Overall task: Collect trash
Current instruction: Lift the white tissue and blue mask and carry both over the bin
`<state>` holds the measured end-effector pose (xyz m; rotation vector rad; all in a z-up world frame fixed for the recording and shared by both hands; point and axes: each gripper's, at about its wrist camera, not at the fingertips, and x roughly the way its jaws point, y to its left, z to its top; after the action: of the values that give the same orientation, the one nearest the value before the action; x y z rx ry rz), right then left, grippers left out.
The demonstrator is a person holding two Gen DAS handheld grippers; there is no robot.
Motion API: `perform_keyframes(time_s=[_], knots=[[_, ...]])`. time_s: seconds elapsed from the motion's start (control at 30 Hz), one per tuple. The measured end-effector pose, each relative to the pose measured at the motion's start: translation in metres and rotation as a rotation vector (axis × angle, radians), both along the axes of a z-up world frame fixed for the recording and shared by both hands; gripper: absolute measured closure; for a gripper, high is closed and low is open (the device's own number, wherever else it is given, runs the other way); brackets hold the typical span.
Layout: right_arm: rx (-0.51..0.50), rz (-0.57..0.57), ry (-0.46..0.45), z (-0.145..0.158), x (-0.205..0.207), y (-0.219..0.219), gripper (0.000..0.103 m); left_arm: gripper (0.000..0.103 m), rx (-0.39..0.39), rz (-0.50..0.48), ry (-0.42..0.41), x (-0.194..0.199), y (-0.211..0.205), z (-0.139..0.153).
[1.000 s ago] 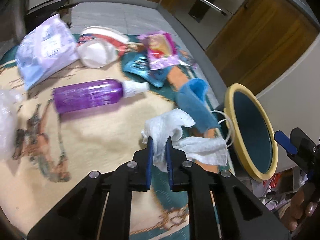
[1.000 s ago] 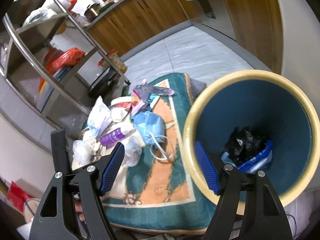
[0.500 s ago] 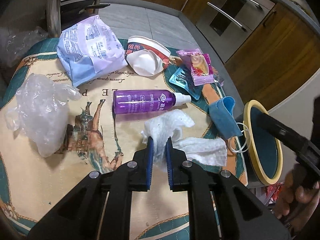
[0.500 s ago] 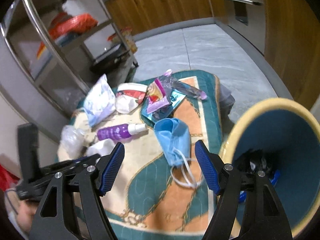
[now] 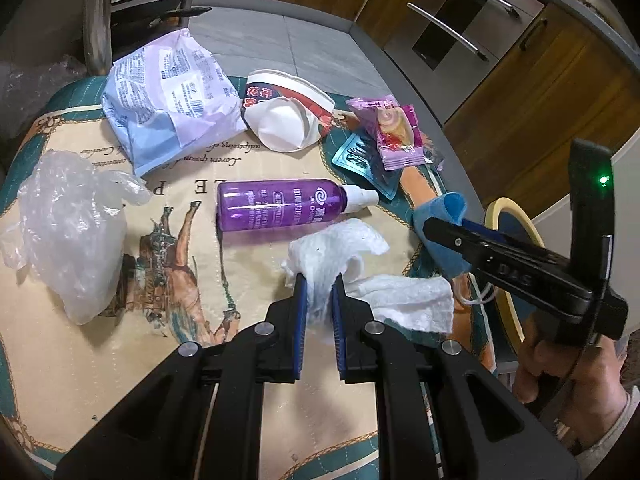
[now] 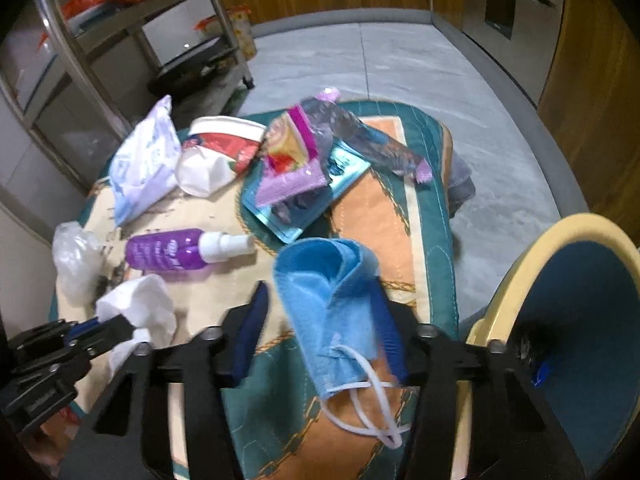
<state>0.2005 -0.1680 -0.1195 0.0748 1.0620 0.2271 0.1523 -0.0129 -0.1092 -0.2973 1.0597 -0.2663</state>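
Note:
My left gripper point(image 5: 319, 284) is shut on a white crumpled tissue point(image 5: 340, 252) that lies on the patterned mat point(image 5: 120, 352); it also shows in the right wrist view point(image 6: 136, 308). My right gripper point(image 6: 320, 300) is open, its jaws on either side of a blue face mask point(image 6: 328, 292) on the mat; the mask also shows in the left wrist view point(image 5: 440, 220), partly behind the right gripper point(image 5: 444, 232). A yellow-rimmed blue bin point(image 6: 560, 300) stands at the right with dark trash inside.
On the mat lie a purple spray bottle point(image 5: 280, 208), a clear plastic bag point(image 5: 68, 224), a lilac packet point(image 5: 168, 96), a crushed paper cup point(image 5: 288, 116), a pink wrapper point(image 5: 392, 132) and a blister pack point(image 5: 364, 160). Metal shelf legs point(image 5: 96, 16) stand behind.
My right gripper has swung from the bin down over the blue mask and now straddles it. My left gripper has stayed shut on the tissue while pulling back from the mat.

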Motion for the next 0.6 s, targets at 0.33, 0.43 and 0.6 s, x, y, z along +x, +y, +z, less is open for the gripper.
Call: perform_keyframes(time_s=[0.33, 0.43, 0.6], knots=[[0.081, -0.011, -0.066, 0.025, -0.016, -0.010, 0.081, 0.091, -0.014, -0.018, -0.028, -0.001, -0.008, 0.007], [0.106, -0.002, -0.095, 0.039, -0.024, -0.010, 0.081, 0.091, -0.028, -0.022, -0.045, -0.004, -0.008, 0.013], [0.156, 0.002, -0.144, 0.066, -0.046, -0.018, 0.081, 0.091, -0.041, -0.040, -0.080, -0.009, -0.012, 0.024]])
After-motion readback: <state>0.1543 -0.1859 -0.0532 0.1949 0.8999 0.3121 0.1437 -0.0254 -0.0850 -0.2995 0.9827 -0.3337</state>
